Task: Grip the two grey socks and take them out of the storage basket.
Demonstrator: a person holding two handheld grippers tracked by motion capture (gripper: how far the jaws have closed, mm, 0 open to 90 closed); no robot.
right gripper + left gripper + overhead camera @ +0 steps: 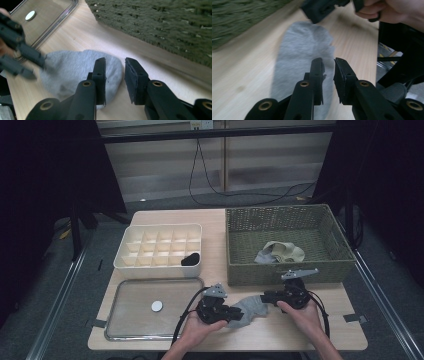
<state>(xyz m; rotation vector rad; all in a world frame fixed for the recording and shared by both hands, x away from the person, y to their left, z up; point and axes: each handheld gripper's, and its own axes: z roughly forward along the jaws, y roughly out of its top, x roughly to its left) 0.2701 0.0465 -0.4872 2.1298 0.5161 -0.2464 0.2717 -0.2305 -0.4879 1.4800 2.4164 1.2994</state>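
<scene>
- Table [220, 220]: a light wooden top that bears every item listed below; dark floor and black cables lie beyond its far edge.
- Grey sock [247, 309] [304, 50] [75, 67]: lies flat on the near part of the table, between the two grippers and just in front of the basket.
- Left gripper [232, 315] [328, 75]: held in the person's left hand [197, 327] at the sock's left end. In the left gripper view its jaws stand parted by a narrow gap just above the sock, with no cloth between them.
- Right gripper [265, 297] [115, 75]: held in the right hand [302, 315] at the sock's right end. In the right gripper view its jaws are likewise parted; one jaw overlaps the sock's rounded edge and the other stands over bare wood, gripping nothing.
- Woven basket [240, 265] [162, 27]: olive green, at the right rear, its front wall close behind the right gripper. A pale crumpled cloth [280, 252] lies inside.
- Divided box [127, 245]: cream, with many small compartments, at the left rear. A black item [190, 259] sits in the front-right corner compartment.
- Metal tray [120, 320] [62, 20]: shallow, in front of the box and just left of the left gripper. A small white disc [157, 306] [30, 15] rests near its middle.
- Obstruction: each gripper partly covers one end of the sock in the high view.
</scene>
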